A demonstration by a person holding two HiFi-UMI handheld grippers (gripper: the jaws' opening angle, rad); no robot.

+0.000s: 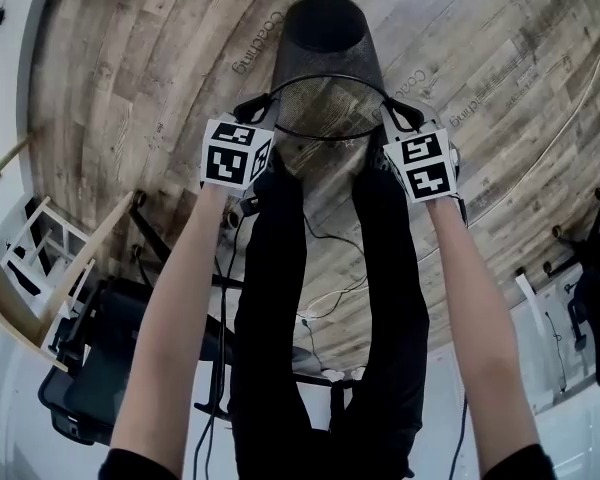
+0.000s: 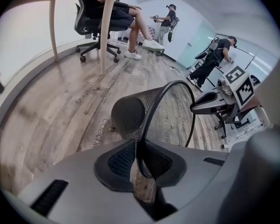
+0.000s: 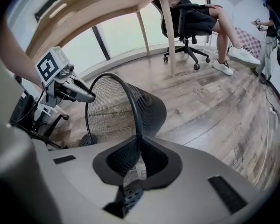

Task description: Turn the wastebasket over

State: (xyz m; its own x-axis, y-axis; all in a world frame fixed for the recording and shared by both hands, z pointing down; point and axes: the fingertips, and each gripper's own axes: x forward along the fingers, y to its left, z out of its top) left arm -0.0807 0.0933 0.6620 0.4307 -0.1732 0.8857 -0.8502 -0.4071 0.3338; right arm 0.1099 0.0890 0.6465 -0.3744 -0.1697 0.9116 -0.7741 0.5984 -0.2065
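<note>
Head view: mesh wastebasket (image 1: 325,48) tilted, mouth toward you | L gripper (image 1: 260,103) + R gripper (image 1: 398,113) both clamped on wire rim (image 1: 325,137) | likely light, mesh flexes; hold rim only, opp. sides

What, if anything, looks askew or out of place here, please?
The mesh wastebasket is tipped over, mouth toward the person and base pointing away. The left claw and right claw are shut on opposite sides of its rim. Nothing looks spilled or damaged.
</note>
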